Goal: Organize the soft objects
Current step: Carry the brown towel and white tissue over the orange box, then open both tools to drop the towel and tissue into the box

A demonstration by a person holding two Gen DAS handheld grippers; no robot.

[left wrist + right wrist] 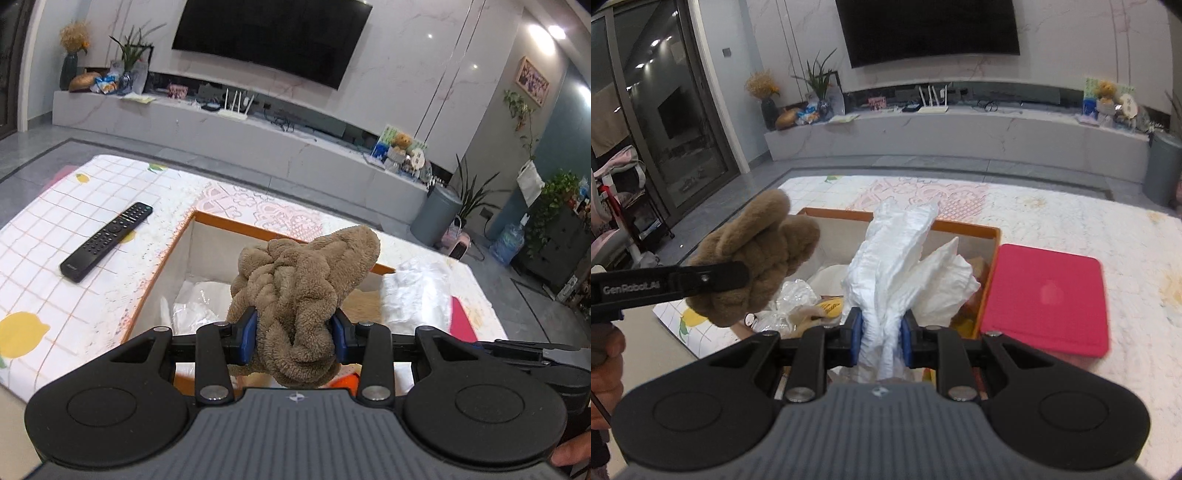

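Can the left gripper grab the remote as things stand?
Probably not yet. The left gripper is shut on the brown towel, held above the box. The remote lies uncovered on the table beside the box; drop the towel first.

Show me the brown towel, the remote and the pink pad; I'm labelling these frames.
brown towel (303, 291): left wrist view, middle of the bunched cloth.
remote (107, 242): left wrist view, centre of its button face.
pink pad (1047, 295): right wrist view, middle of its top surface.

Home living room: wall television (273, 35)
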